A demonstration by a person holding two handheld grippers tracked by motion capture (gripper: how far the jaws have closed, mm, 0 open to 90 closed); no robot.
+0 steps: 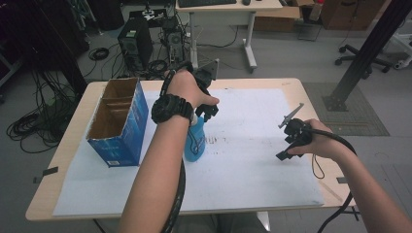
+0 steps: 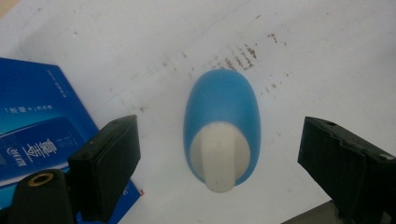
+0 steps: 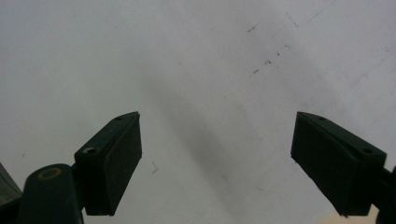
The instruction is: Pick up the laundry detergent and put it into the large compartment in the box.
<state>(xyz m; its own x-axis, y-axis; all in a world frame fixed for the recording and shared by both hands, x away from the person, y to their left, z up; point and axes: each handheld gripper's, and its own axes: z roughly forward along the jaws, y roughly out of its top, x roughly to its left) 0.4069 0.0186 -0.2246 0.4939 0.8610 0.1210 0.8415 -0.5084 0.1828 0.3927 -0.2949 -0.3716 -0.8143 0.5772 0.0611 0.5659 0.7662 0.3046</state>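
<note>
A blue bottle with a white cap stands upright on the white sheet, just right of an open blue cardboard box. My left gripper hangs directly over the bottle, pointing down. In the left gripper view the left gripper is open, one jaw on each side of the cap and neither touching it. My right gripper is held above the bare sheet at the right. In the right gripper view the right gripper is open with nothing between its jaws.
The blue box is empty inside and sits at the sheet's left part. The wooden table ends just past the sheet. Beyond it on the floor are a computer tower, cables and a desk.
</note>
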